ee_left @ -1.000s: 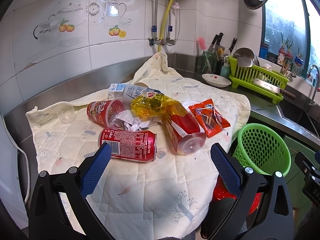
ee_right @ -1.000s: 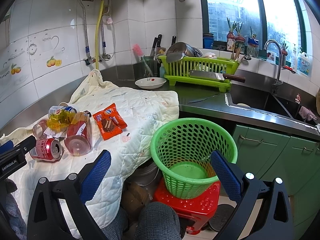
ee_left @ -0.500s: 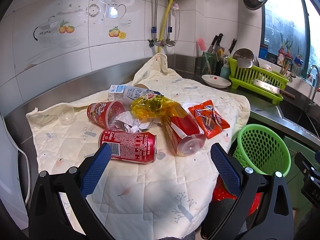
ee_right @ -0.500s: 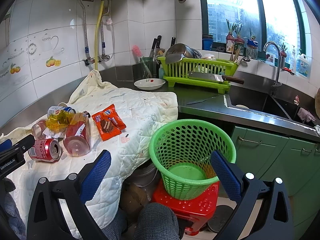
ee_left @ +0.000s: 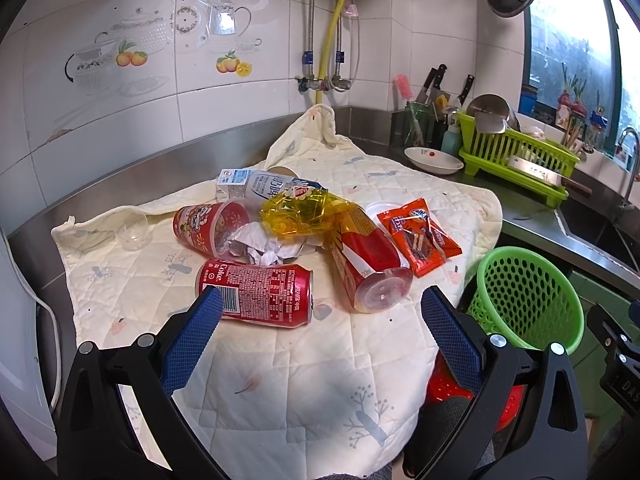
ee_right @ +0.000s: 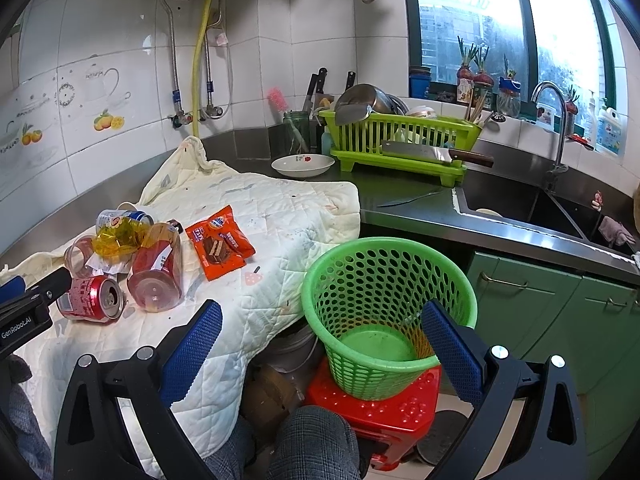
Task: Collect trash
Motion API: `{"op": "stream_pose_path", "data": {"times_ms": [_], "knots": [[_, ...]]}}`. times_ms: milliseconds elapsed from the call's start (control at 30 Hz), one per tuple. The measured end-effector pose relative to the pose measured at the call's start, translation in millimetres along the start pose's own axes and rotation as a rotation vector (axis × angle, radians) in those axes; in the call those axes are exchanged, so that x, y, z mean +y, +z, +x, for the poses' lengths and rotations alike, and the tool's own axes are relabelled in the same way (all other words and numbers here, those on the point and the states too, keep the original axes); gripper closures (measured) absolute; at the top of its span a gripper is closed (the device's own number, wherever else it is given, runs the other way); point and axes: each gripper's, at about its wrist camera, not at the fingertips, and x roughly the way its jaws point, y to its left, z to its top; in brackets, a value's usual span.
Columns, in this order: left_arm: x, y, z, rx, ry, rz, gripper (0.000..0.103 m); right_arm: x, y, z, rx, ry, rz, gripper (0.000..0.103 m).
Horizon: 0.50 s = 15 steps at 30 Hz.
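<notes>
Trash lies in a heap on a quilted cream cloth (ee_left: 304, 364): a red cola can (ee_left: 256, 290) on its side, a toppled red cup (ee_left: 366, 262), another red cup (ee_left: 208, 228), crumpled paper (ee_left: 260, 246), a yellow wrapper (ee_left: 304, 210), a milk carton (ee_left: 248, 186) and an orange snack packet (ee_left: 418, 238). My left gripper (ee_left: 320, 304) is open just short of the can, nothing between its fingers. My right gripper (ee_right: 320, 312) is open above the rim of the green basket (ee_right: 384, 312), which stands empty on a red stool (ee_right: 384, 420).
A clear plastic cup (ee_left: 134, 232) lies at the cloth's left. A white dish (ee_right: 303, 165), a green dish rack (ee_right: 404, 136) with a cleaver (ee_right: 432, 154), and a sink (ee_right: 520, 208) line the counter. A person's knee (ee_right: 312, 444) shows below.
The left gripper has edged forward toward the cola can. The right gripper has drifted slightly; basket and trash have not moved.
</notes>
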Motion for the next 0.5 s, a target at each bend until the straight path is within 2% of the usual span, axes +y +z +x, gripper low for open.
{"op": "stream_pose_path", "data": {"times_ms": [500], "knots": [[-1.6,2.8,15.7,0.025,0.021,0.002,0.005,7.4,0.5,22.0,0.024,0.024,-0.020,0.006]]}}
